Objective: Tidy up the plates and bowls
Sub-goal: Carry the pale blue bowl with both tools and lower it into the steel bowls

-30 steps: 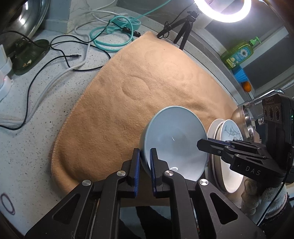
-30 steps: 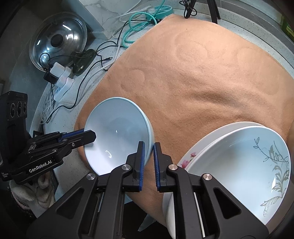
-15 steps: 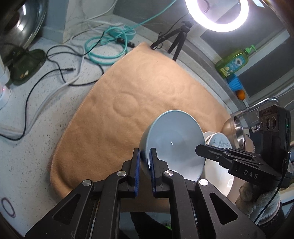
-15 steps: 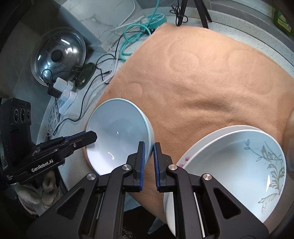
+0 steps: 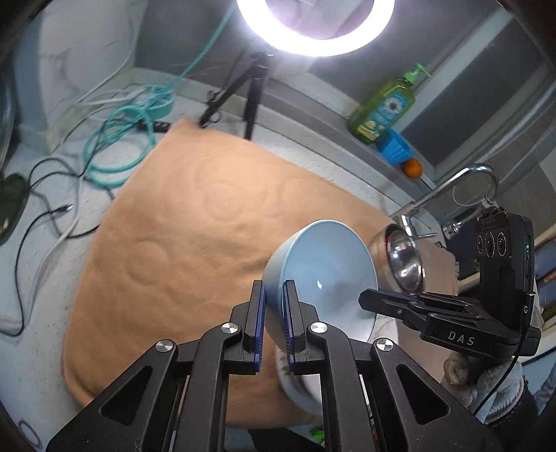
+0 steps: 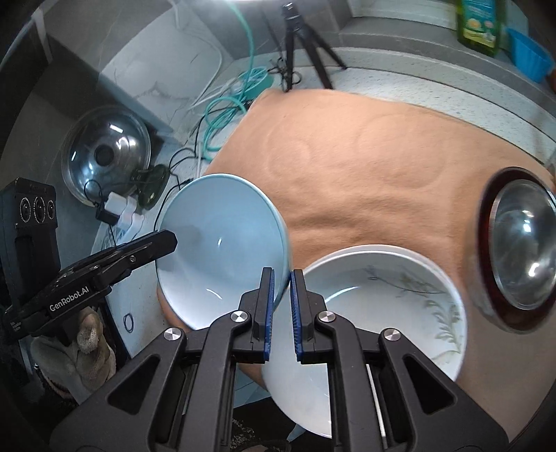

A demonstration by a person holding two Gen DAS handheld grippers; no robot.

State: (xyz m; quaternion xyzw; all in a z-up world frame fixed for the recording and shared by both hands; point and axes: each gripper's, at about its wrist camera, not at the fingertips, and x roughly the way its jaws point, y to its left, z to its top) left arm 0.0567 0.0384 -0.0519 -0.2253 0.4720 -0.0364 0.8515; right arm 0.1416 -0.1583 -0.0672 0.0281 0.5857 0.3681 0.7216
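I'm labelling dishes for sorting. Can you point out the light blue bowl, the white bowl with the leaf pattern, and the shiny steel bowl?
light blue bowl (image 6: 222,240): right wrist view, inner wall.
white bowl with the leaf pattern (image 6: 378,313): right wrist view, inside bottom.
shiny steel bowl (image 6: 521,243): right wrist view, polished interior.

Speckled countertop (image 5: 31,278) under a tan mat (image 5: 194,222); ring light (image 5: 314,26) on tripod at 12 o'clock; faucet (image 5: 462,180) at 2 o'clock; marbled wall (image 5: 80,59) at 10 o'clock.

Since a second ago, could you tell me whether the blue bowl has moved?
Yes. The blue bowl, gripped by both tools, has risen off the tan mat and now hangs above the white plates.
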